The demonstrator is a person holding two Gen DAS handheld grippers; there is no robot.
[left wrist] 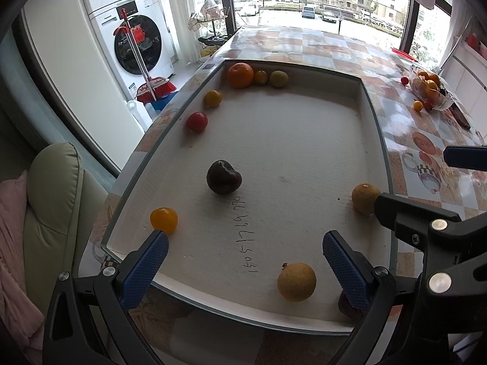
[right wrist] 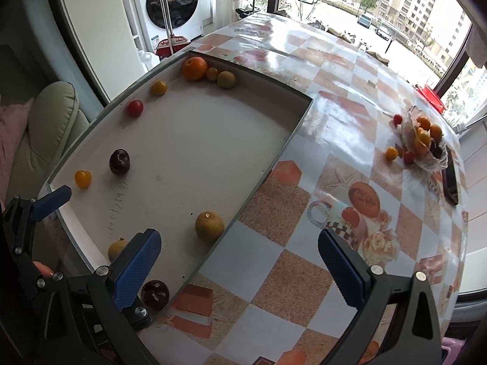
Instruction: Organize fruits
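Daylight from big windows falls on a table (right wrist: 304,158) under a checked, glossy cloth; a washer (left wrist: 137,42) with a red broom (left wrist: 153,86) leaning on it stands at far left. A shallow white tray (left wrist: 369,140) sits on the table's left part and holds loose fruit. Along its left wall, from near to far, lie a yellow tomato (left wrist: 163,220), a red tomato (left wrist: 197,121) and another yellow one (left wrist: 212,98). In the far left corner an orange (left wrist: 240,74) touches a small yellow fruit (left wrist: 260,77), with a greenish one (left wrist: 278,78) just beside it. A dark plum (left wrist: 224,177) rests mid-tray. Near the front edge lie a tan fruit (left wrist: 296,281) and a second plum (right wrist: 155,294) in the right corner; another tan fruit (right wrist: 209,225) sits against the right wall.

The left gripper (left wrist: 245,266) hangs released over the tray's front, nothing between its blue pads. The right gripper (right wrist: 239,269) is also spread wide and empty, straddling the tray's right wall. Far right on the table, a clear bag (right wrist: 421,140) holds more fruit, with a few tomatoes beside it.
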